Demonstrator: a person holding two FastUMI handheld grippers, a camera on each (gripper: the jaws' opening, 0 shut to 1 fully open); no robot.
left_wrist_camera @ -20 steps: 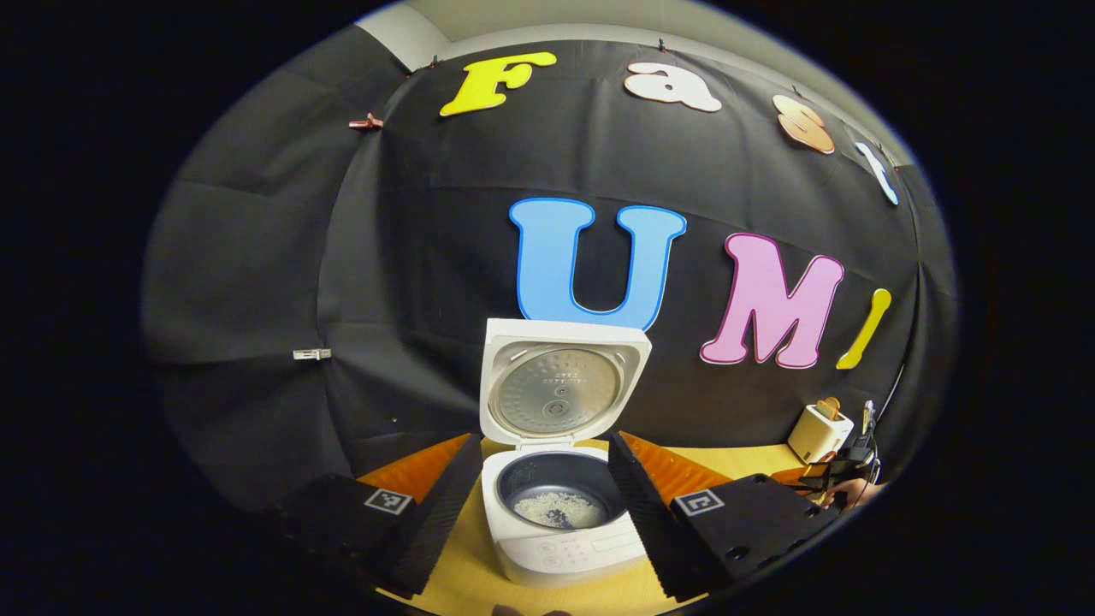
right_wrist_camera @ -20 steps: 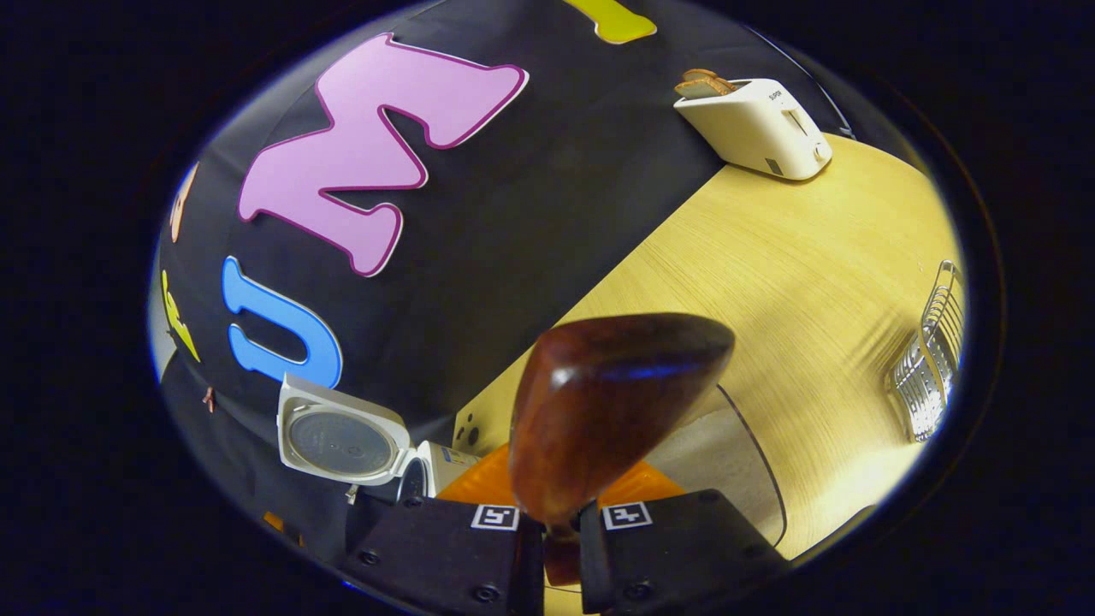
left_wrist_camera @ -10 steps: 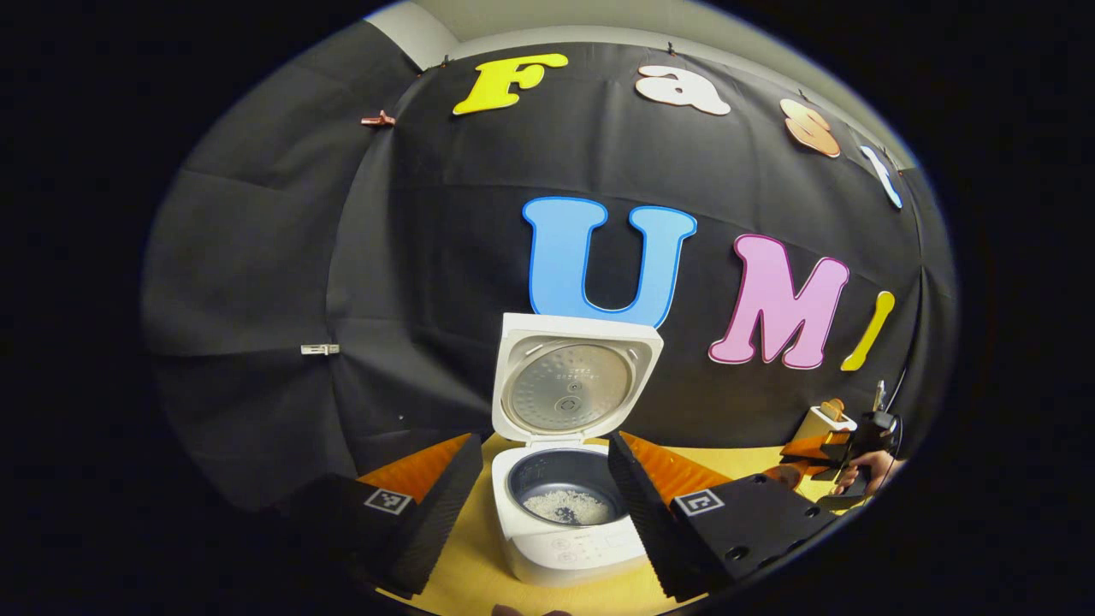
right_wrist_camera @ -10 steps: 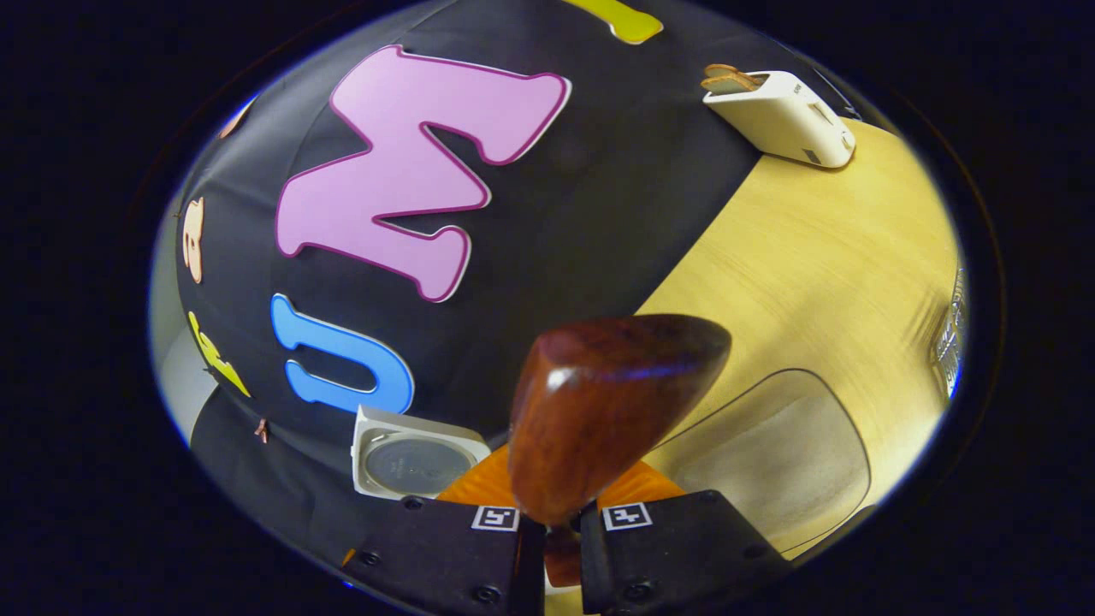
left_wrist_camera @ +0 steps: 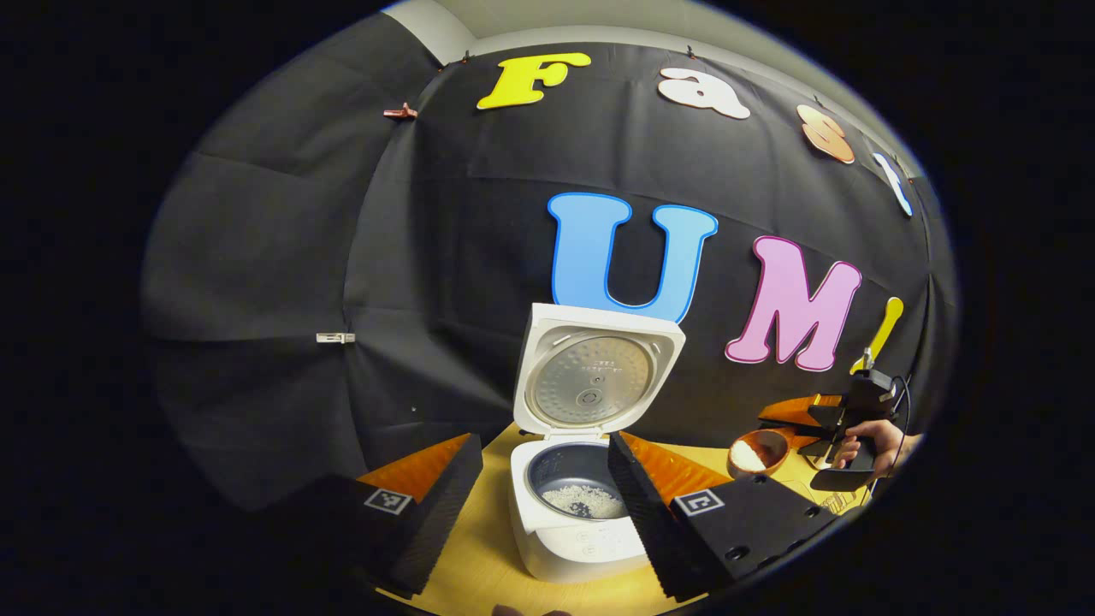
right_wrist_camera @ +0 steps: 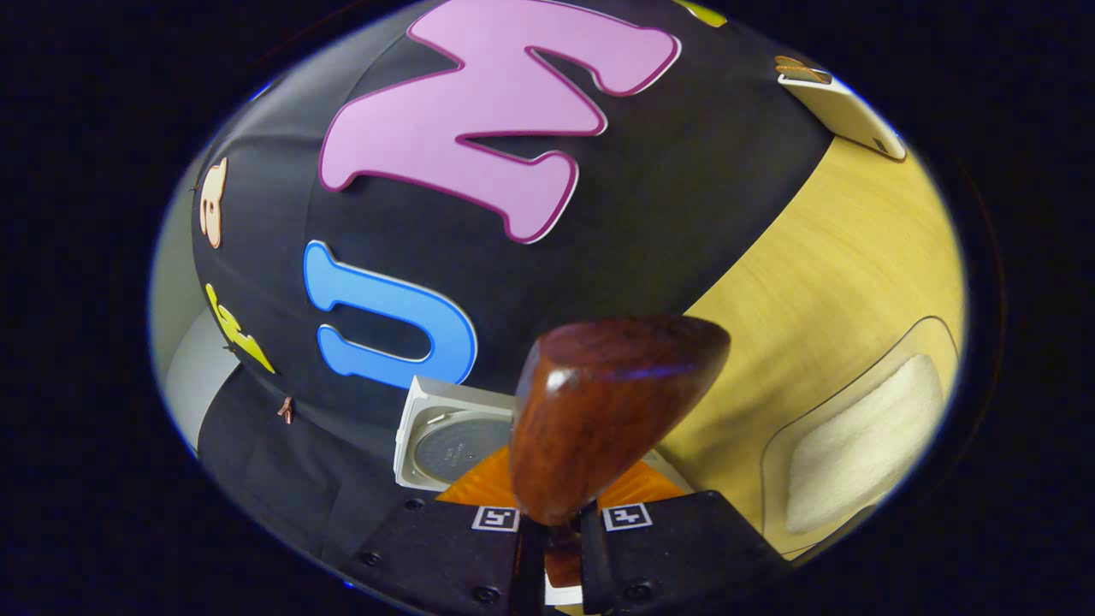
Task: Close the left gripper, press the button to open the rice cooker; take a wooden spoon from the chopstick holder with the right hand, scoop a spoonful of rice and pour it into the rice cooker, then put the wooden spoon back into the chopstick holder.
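Note:
The white rice cooker (left_wrist_camera: 582, 547) stands with its lid (left_wrist_camera: 599, 381) raised, and some rice lies in its dark pot (left_wrist_camera: 577, 496). My left gripper (left_wrist_camera: 543, 462) is open, one finger on each side of the cooker and nothing between them. To the right, a hand holds my right gripper (left_wrist_camera: 843, 423) with the wooden spoon (left_wrist_camera: 757, 451), whose bowl carries white rice above the table. In the right gripper view my right gripper (right_wrist_camera: 560, 509) is shut on the spoon's handle. The spoon's dark back (right_wrist_camera: 607, 402) hides part of the cooker lid (right_wrist_camera: 449, 441).
A clear container of rice (right_wrist_camera: 855, 445) sits on the wooden table (right_wrist_camera: 838, 257) to the right of the spoon. A white toaster (right_wrist_camera: 843, 103) stands far back by the black wall. Bare table (left_wrist_camera: 479, 565) lies to the left of the cooker.
My right gripper has swung with the spoon from the rice container toward the cooker, and the rice-filled spoon bowl has come into the left gripper view. The left gripper stays open and drifted slightly.

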